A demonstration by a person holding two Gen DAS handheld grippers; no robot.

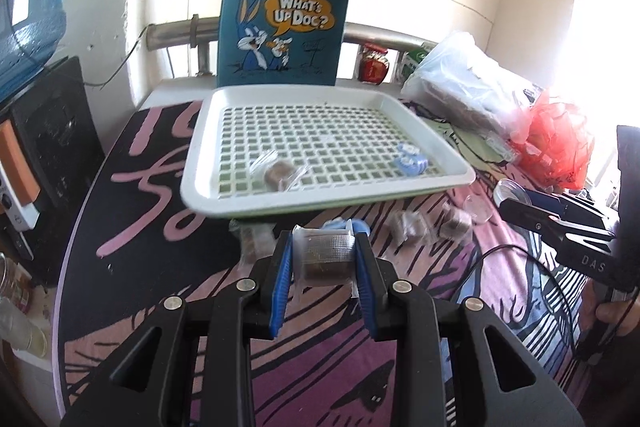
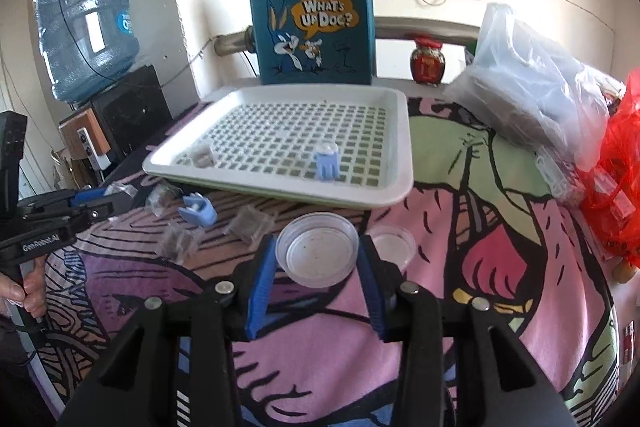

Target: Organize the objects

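My left gripper (image 1: 323, 249) is shut on a clear-wrapped brown candy (image 1: 326, 255), held above the patterned cloth in front of the white perforated tray (image 1: 280, 95). The tray holds another wrapped brown candy (image 1: 279, 171) and a small blue toy (image 1: 409, 158). Loose wrapped candies (image 1: 408, 225) and a blue toy (image 1: 352, 226) lie on the cloth before the tray. My right gripper (image 2: 318, 251) is shut on a clear round plastic dish (image 2: 318, 247), right of the loose candies (image 2: 250, 223) and blue toy (image 2: 197, 210). A second clear dish (image 2: 390, 243) lies beside it.
A blue "What's Up Doc?" tote bag (image 1: 284, 15) stands behind the tray. A red jar (image 2: 427, 61), a clear plastic bag (image 2: 532, 83) and a red plastic bag (image 2: 620, 163) lie at the right. A water bottle (image 2: 84, 15) and a speaker (image 2: 120, 115) stand left.
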